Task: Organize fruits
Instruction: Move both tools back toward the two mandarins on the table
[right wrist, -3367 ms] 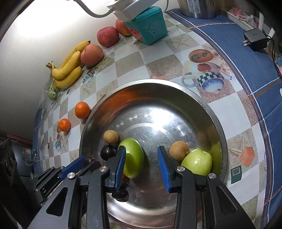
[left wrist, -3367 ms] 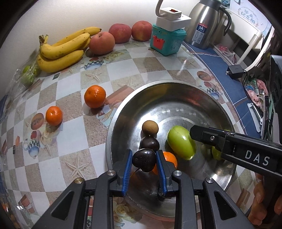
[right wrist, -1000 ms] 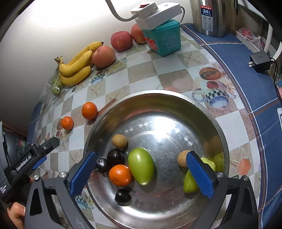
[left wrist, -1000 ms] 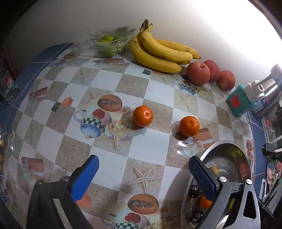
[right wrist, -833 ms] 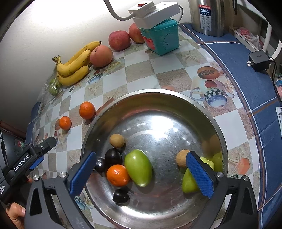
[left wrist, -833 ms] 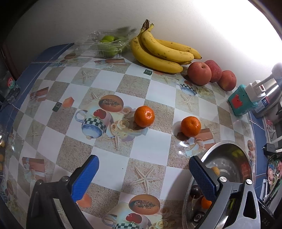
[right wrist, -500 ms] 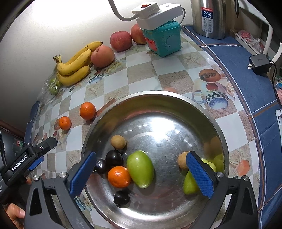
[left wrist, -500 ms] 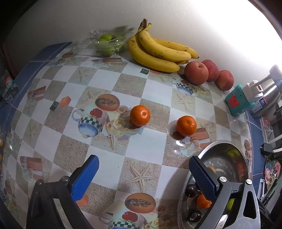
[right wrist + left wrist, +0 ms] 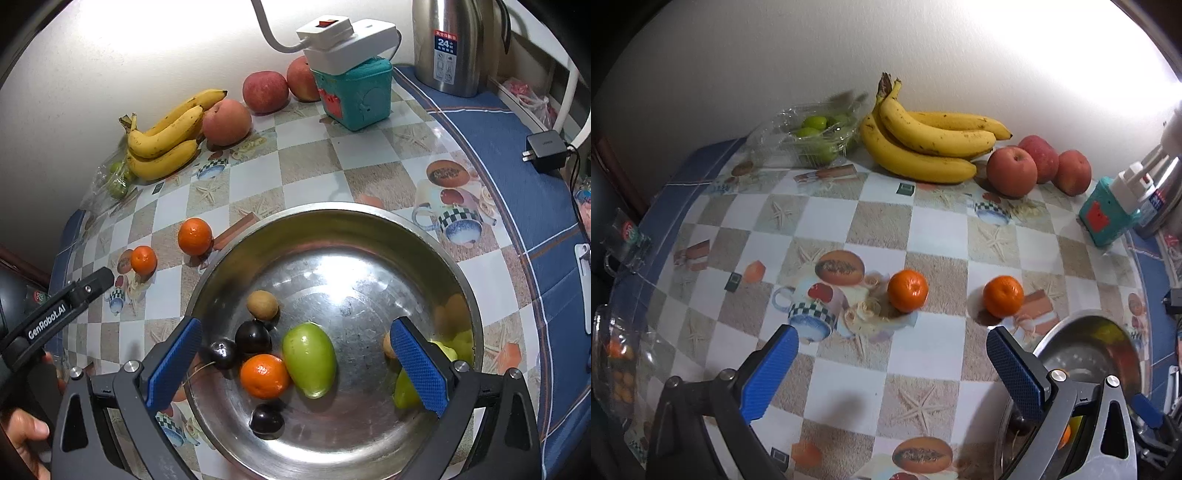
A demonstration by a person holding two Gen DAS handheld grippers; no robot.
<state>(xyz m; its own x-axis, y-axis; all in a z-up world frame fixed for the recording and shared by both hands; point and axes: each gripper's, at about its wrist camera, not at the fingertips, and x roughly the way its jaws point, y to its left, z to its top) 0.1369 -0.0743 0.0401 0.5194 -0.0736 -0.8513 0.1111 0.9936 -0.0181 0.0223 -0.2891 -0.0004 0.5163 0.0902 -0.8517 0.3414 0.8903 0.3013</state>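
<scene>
Two tangerines lie on the checked tablecloth: one (image 9: 908, 290) straight ahead of my open left gripper (image 9: 892, 369), the other (image 9: 1003, 296) to its right beside the steel bowl (image 9: 1067, 332). My right gripper (image 9: 295, 365) hangs open and empty over the bowl (image 9: 369, 221). Inside the bowl are a tangerine (image 9: 264, 376), a green mango (image 9: 309, 358), several dark plums (image 9: 253, 336), a brown kiwi (image 9: 262, 304) and green fruit (image 9: 448, 350) behind the right finger. The left gripper's body (image 9: 66, 299) shows left of the bowl, above the tablecloth.
Bananas (image 9: 923, 147), three red apples (image 9: 1012, 171) and a clear box of green fruit (image 9: 812, 136) line the back wall. A teal box (image 9: 356, 92) under a power strip (image 9: 343, 37), a steel flask (image 9: 450, 44) and a charger (image 9: 545, 149) stand at the right. A hand (image 9: 22, 432) holds the left gripper.
The left gripper let go of the dark plum in the bowl, opened wide and swung left to face the two tangerines on the cloth. The right gripper opened wider and stayed over the bowl.
</scene>
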